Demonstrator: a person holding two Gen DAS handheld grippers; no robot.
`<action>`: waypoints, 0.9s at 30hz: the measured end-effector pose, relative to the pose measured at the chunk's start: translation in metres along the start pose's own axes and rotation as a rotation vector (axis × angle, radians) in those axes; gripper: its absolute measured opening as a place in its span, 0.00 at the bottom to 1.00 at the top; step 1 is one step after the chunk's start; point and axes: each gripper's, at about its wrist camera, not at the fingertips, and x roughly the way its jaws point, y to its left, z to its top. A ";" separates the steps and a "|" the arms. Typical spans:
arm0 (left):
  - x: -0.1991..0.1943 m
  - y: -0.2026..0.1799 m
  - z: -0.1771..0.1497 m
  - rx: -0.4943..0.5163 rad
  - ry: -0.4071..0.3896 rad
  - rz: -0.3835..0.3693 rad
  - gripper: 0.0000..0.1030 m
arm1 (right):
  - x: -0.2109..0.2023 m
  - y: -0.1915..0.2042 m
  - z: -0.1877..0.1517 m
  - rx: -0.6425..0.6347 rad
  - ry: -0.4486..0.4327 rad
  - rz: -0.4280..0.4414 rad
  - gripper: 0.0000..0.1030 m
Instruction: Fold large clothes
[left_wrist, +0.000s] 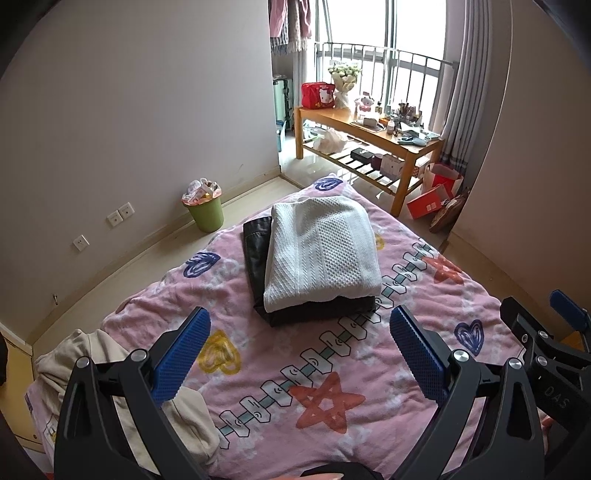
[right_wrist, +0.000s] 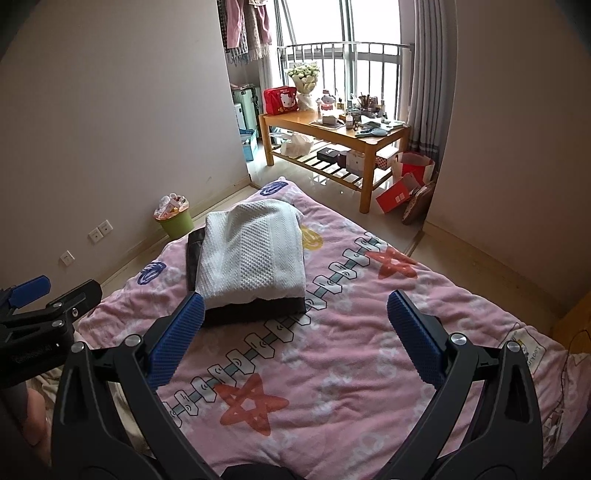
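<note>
Two folded garments made one stack on the pink quilt (left_wrist: 332, 424): a white knit sweater (left_wrist: 321, 251) lay on top of a black garment (left_wrist: 255, 243), whose edges showed along the stack's left and near sides. One more garment, a cream piece (left_wrist: 74, 365), lay crumpled and unfolded at the quilt's near left edge, partly under my left gripper (left_wrist: 301, 345). That claw was spread wide with nothing between its two blue pads (left_wrist: 184, 354); it hung over the quilt on the near side of the stack and touched no cloth that I could see. My right gripper (right_wrist: 295, 328) was likewise spread and empty, its left pad in front of the stack's near corner; whether it touched the black garment I could not tell. One green bin (right_wrist: 177, 221) stood on the floor by the wall, filled to the rim with pale crumpled waste. One wooden table (right_wrist: 332, 125) by the window carried one red bag (right_wrist: 280, 99), one bouquet (right_wrist: 304, 75) and many small items too small to count; its lower slatted shelf held several boxes.
</note>
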 end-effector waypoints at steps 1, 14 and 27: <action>0.000 0.000 0.000 0.002 0.000 0.001 0.92 | -0.002 0.000 0.000 0.001 -0.004 0.007 0.94; -0.004 0.007 -0.004 -0.010 0.010 0.010 0.92 | -0.007 0.004 0.000 -0.002 -0.005 0.019 0.94; -0.005 0.005 -0.007 -0.009 0.005 0.018 0.92 | -0.008 0.004 -0.003 0.007 0.003 0.021 0.94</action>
